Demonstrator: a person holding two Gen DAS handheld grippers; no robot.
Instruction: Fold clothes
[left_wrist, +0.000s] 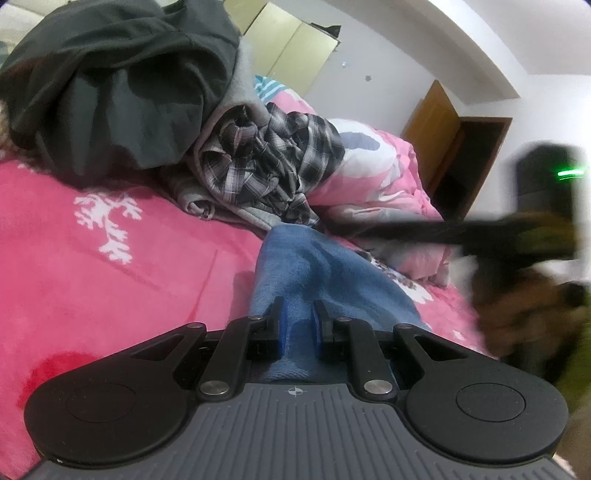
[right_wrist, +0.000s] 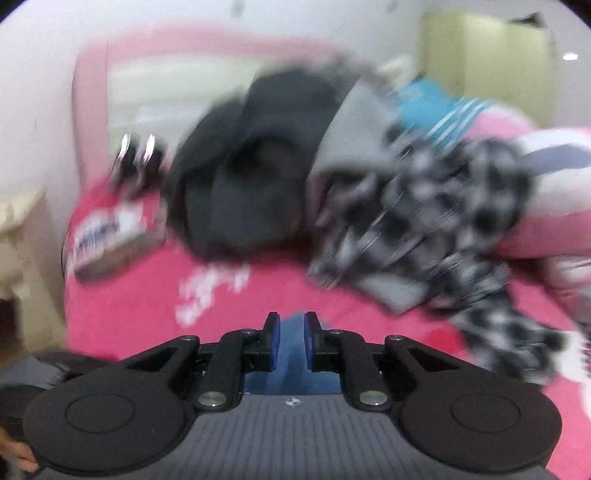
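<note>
We held the left gripper (left_wrist: 298, 325) closed on a fold of the blue cloth (left_wrist: 325, 273), its blue pads pressing the fabric from both sides. The cloth lay on the pink bedspread (left_wrist: 110, 280), near its right edge in the left wrist view, and ran forward from the jaws toward the pile of clothes. In that pile a plaid shirt (left_wrist: 266, 162) sat wrapped in a grey garment (left_wrist: 242, 81), with a dark jacket (left_wrist: 122, 85) heaped beside it toward the far left corner of the bed. A pink quilt (left_wrist: 380, 177) was bunched along the far right.

The right gripper (right_wrist: 291, 341) also pinched blue cloth (right_wrist: 291, 354) between its pads. Its view was badly blurred, so we could make out only the dark jacket (right_wrist: 251, 173), the plaid shirt (right_wrist: 443, 229) and the bedspread (right_wrist: 147, 314) beyond it.
</note>
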